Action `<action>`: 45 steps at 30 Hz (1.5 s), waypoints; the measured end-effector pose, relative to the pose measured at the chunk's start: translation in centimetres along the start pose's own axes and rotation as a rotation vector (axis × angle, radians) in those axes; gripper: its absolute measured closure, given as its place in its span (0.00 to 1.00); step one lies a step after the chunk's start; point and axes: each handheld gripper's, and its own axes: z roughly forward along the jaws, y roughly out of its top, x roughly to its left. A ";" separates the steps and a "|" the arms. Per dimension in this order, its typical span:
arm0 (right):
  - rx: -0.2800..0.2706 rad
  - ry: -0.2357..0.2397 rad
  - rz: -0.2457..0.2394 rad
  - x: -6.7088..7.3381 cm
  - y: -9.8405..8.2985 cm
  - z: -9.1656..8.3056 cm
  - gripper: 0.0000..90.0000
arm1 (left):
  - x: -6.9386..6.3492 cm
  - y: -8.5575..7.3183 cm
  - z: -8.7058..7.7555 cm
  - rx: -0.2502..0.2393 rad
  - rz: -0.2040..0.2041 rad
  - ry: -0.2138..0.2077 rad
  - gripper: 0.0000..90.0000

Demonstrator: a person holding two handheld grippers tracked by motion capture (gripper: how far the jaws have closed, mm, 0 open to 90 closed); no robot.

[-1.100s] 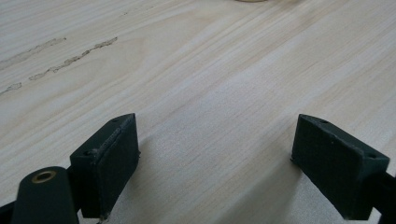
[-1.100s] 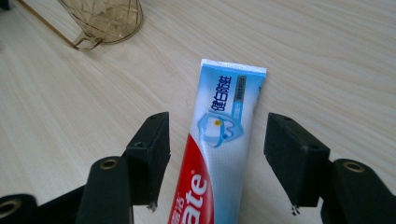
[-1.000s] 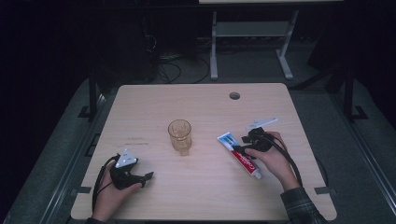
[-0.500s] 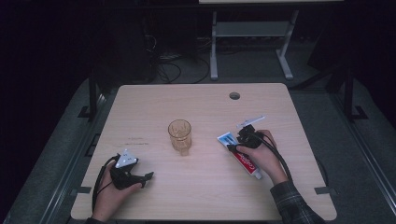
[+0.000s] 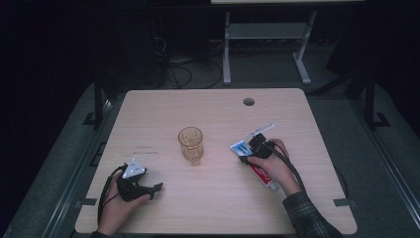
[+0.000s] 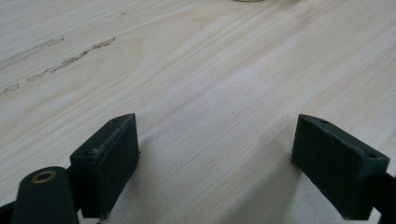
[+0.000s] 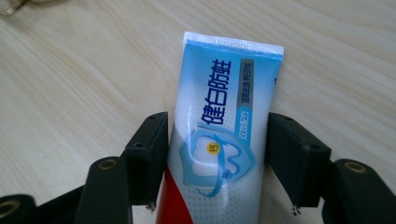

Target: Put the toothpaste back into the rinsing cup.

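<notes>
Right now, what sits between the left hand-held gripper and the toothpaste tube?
In the high view, an amber glass stands on the table roughly between the left hand-held gripper and the toothpaste tube, set a little farther back; otherwise bare wood.

We count one table (image 5: 163, 114) with one round hole (image 5: 248, 101), one glass (image 5: 190, 144), one toothpaste tube (image 7: 219, 126), two grippers, left (image 6: 215, 163) and right (image 7: 217, 161), and two hands, left (image 5: 116, 208) and right (image 5: 275, 166).

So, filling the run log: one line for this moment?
right tongs: open astride toothpaste tube | left tongs: open, idle | glass: upright
</notes>
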 end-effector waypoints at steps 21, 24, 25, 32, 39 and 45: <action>0.027 -0.060 -0.033 1.0 0.3 0.0 0.59 | 0.0 0.0 0.0 0.000 0.001 -0.002 0.15; 0.032 -0.062 -0.030 1.0 0.4 -0.1 0.63 | 0.0 0.0 0.0 0.000 0.001 -0.001 0.15; 0.032 -0.061 -0.030 1.0 0.4 -0.1 0.64 | 0.0 0.0 0.0 0.000 0.001 -0.002 0.15; 0.022 -0.024 0.003 0.5 0.4 -0.7 0.76 | 0.0 0.0 0.0 0.000 0.001 -0.002 0.15; 0.008 0.003 0.037 0.1 0.3 -1.0 0.78 | 0.0 0.0 0.0 0.000 0.001 -0.002 0.15; -0.011 0.007 0.047 0.0 0.2 -1.4 0.79 | 0.0 0.0 0.0 0.000 0.001 -0.002 0.15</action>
